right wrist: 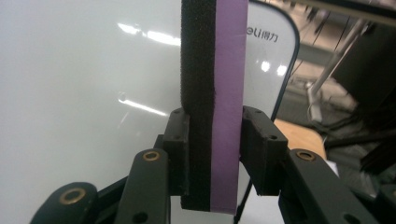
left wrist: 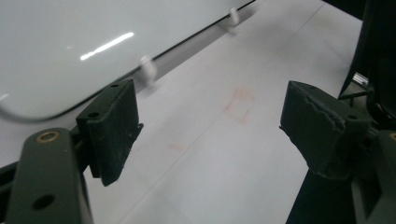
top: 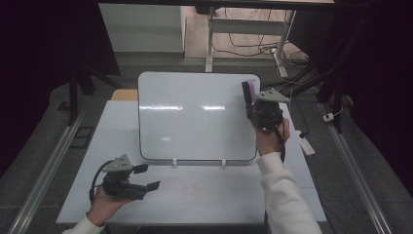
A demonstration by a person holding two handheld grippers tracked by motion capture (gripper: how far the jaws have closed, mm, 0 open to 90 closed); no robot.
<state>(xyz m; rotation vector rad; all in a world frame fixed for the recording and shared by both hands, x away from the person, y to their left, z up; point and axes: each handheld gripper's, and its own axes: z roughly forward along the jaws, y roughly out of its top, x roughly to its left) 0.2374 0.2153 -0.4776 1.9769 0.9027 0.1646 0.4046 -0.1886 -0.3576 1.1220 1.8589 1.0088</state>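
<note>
A white whiteboard (top: 195,117) stands propped on the white table (top: 219,195), resting in two small white clips (top: 174,162). At the board's upper right corner my right gripper (top: 251,105) points up, shut on a purple eraser with a black felt face (top: 250,91). In the right gripper view the eraser (right wrist: 212,93) stands upright between the pads of the right gripper (right wrist: 215,135), in front of the whiteboard (right wrist: 70,70). My left gripper (top: 147,177) hovers low over the table's front left, open, with nothing in it. The left gripper (left wrist: 215,135) looks over the table toward the whiteboard's lower edge (left wrist: 56,46).
Faint red marks (top: 192,190) stain the table in front of the board, seen as a square outline (left wrist: 240,105) in the left gripper view. A white power strip (top: 307,145) lies off the right edge. Metal rails flank the table; desk legs and cables (top: 253,46) lie beyond.
</note>
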